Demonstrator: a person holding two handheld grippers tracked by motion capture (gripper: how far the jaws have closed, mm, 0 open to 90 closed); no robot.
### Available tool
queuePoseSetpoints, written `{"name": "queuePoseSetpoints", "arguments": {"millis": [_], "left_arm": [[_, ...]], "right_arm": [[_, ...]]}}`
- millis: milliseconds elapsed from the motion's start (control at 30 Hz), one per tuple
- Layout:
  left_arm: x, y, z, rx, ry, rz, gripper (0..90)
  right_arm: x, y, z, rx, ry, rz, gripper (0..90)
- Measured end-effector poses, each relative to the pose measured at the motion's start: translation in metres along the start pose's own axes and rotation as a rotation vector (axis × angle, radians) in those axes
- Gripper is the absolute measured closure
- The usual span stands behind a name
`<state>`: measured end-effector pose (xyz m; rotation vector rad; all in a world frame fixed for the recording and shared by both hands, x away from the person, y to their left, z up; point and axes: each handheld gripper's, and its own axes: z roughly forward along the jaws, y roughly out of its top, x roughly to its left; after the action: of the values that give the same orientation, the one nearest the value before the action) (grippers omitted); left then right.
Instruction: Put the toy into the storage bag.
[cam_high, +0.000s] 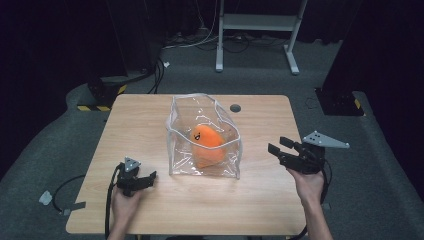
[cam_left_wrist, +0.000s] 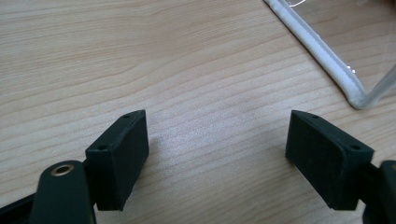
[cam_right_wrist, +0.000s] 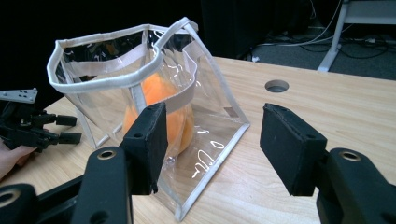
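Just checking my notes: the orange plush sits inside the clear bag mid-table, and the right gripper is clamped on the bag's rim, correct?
Not quite. The orange plush does sit inside the clear bag mid-table, but the right gripper isn't clamped on the rim. The right gripper view shows its jaws open with nothing between the pads; the high view shows it apart from the bag.

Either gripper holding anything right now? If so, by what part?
Nothing held. The left gripper is open over bare table; the right gripper is open, short of the clear bag with the orange toy.
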<state>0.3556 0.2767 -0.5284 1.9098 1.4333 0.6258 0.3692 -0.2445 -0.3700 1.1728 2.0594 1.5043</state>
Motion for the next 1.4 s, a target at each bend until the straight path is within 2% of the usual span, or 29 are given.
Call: {"name": "queuePoseSetpoints", "arguments": {"millis": [700, 1400], "left_arm": [[0.0, 0.0, 0.0, 0.0, 0.0, 0.0, 21.3], [0.0, 0.0, 0.0, 0.003, 0.001, 0.004, 21.3]], "right_arm": [[-0.001, -0.031, -0.002, 0.01, -0.014, 0.032, 41.3], [-0.002, -0.056, 0.006, 0.021, -0.01, 0.068, 41.3]]}}
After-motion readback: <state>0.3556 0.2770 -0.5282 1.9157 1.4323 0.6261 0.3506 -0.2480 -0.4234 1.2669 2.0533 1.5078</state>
